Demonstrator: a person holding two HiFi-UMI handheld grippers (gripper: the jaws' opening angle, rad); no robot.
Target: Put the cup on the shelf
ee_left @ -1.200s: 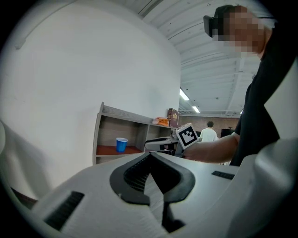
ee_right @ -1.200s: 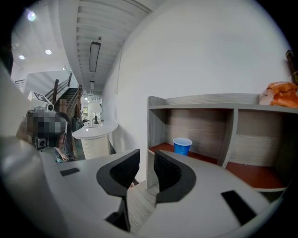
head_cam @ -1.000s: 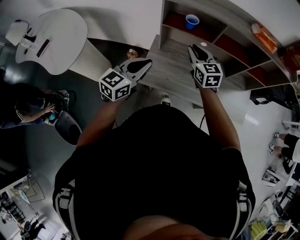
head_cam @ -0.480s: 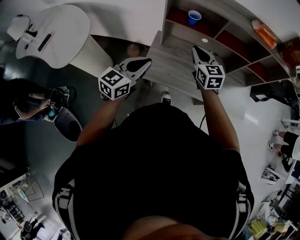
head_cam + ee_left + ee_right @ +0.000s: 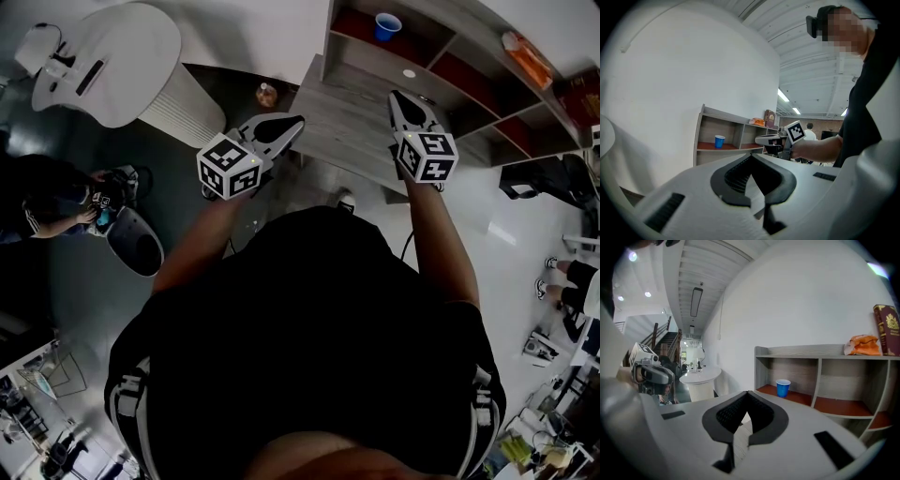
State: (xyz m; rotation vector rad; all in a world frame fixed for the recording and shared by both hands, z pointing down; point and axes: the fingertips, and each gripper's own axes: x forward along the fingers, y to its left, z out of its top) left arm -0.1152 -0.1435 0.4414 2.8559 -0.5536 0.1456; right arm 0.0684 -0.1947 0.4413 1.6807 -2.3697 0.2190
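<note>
The blue cup (image 5: 386, 25) stands upright in the leftmost compartment of the grey shelf unit (image 5: 450, 49), on its red-brown board; it also shows as the cup (image 5: 783, 387) and the cup (image 5: 719, 141). No gripper touches it. My right gripper (image 5: 395, 95) hovers over the unit's low wooden top, well short of the cup, jaws shut and empty; its tips (image 5: 747, 393) meet. My left gripper (image 5: 298, 120) hangs at the top's left corner, also shut on nothing, tips (image 5: 751, 157) together.
An orange bag (image 5: 528, 69) and a dark red book (image 5: 581, 98) lie on the shelf's upper board. A small white disc (image 5: 409, 73) sits on the wooden top (image 5: 347, 122). A white round table (image 5: 103, 66) stands at left, with a seated person (image 5: 47, 202) beyond.
The right gripper has drifted a little right and back from the shelf. The left gripper has hardly moved. The cup stays in its compartment.
</note>
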